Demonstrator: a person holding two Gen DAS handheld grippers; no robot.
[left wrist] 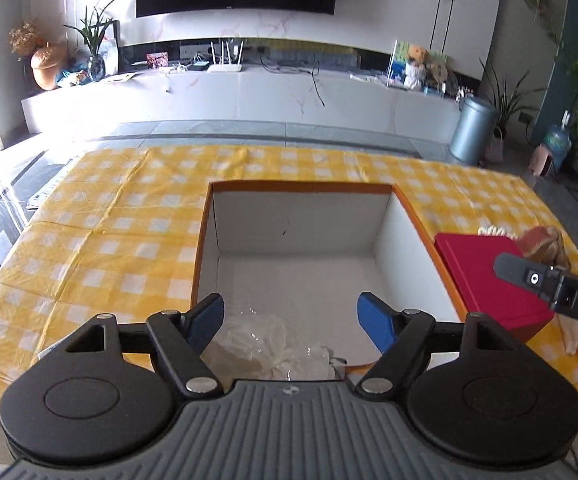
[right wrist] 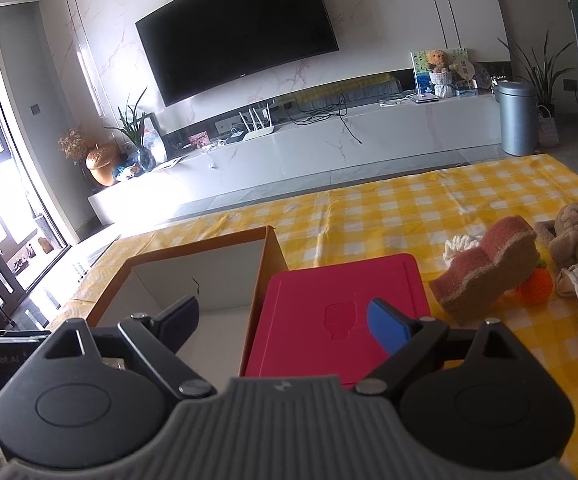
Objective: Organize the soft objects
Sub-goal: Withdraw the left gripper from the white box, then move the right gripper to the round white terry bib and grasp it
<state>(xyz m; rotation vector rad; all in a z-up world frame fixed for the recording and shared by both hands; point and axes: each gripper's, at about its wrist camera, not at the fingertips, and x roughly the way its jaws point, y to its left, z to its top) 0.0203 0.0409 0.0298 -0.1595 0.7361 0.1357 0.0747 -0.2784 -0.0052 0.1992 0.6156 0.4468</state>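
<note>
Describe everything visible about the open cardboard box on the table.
The open cardboard box is orange-brown outside and white inside, square, lidless, upright on the yellow checked tablecloth. A small dark mark shows on its far inner wall. Crumpled white soft material lies at its near floor. The red box sits against its right wall.
</note>
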